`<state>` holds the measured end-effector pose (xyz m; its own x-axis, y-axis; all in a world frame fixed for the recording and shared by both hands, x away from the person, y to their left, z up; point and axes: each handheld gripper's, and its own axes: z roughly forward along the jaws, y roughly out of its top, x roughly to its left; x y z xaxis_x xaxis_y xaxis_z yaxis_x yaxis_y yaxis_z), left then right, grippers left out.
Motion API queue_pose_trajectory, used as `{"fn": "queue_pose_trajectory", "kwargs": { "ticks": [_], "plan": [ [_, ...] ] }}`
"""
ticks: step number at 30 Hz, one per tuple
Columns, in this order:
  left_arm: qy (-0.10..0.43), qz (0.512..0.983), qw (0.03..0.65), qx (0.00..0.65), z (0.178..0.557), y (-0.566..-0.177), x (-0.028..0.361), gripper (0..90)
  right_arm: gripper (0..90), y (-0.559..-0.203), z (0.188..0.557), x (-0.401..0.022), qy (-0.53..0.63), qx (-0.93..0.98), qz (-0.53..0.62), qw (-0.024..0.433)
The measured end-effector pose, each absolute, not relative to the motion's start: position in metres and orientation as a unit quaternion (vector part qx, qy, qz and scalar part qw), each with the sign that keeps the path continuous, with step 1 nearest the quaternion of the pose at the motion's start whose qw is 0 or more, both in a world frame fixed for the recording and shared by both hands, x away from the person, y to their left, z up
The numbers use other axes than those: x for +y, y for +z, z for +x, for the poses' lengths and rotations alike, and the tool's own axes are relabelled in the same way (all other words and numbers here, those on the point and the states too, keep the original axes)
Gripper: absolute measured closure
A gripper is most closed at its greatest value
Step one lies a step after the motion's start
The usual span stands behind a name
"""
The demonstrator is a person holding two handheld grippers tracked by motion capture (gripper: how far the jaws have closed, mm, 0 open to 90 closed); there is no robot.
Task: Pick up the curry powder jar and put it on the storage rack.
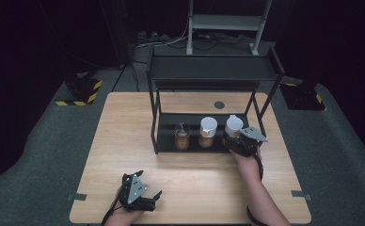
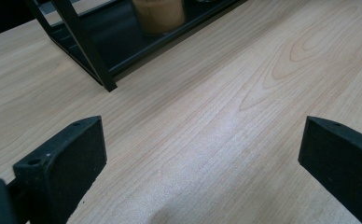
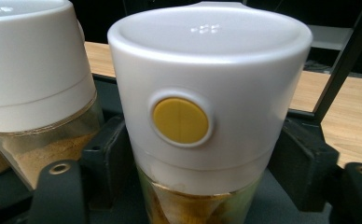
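Observation:
A spice jar (image 1: 233,126) (image 3: 207,70) with a white lid and a round yellow button stands on the right of the black rack's lower shelf (image 1: 169,123). My right gripper (image 1: 239,141) (image 3: 202,154) reaches in from the front. Its jaws flank the jar just below the lid, open, and the pads stand a hair off the glass. A second white-lidded jar (image 1: 208,132) (image 3: 30,70) of tan powder stands directly left of it. A third jar (image 1: 182,137) (image 2: 159,16) stands further left. My left gripper (image 1: 148,186) (image 2: 202,154) rests open over bare wood near the table's front edge.
The black two-tier rack (image 1: 213,70) (image 2: 88,51) stands at the middle back of the wooden table (image 1: 124,141), its posts framing the jars. A dark round mark (image 1: 219,105) lies behind the rack. A metal stand (image 1: 223,23) rises beyond the table.

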<state>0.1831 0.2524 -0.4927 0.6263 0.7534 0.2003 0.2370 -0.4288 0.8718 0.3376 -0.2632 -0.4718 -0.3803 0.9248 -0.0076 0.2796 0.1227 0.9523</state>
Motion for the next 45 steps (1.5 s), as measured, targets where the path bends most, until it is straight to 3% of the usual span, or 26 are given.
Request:
{"fn": "queue_pose_trajectory", "kwargs": {
  "ticks": [6,24,36,37,45],
  "plan": [
    [0.298,0.791,0.433,0.313,0.183,-0.493,0.252,1.1,19.9,-0.471,0.337,-0.263,0.487,0.669,0.454,0.329],
    [0.298,0.792,0.431,0.312,0.183,-0.492,0.251,1.1,17.8,-0.468,0.326,-0.267,0.496,0.666,0.45,0.329],
    [0.298,0.793,0.429,0.313,0.184,-0.492,0.251,1.1,6.8,-0.462,0.31,-0.273,0.502,0.668,0.442,0.327],
    [0.298,0.793,0.429,0.314,0.184,-0.492,0.251,1.1,1.5,-0.46,0.305,-0.272,0.5,0.67,0.439,0.327],
    [0.296,0.793,0.427,0.319,0.184,-0.491,0.25,1.1,0.6,-0.456,0.288,-0.27,0.491,0.684,0.427,0.33]
  ]
}}
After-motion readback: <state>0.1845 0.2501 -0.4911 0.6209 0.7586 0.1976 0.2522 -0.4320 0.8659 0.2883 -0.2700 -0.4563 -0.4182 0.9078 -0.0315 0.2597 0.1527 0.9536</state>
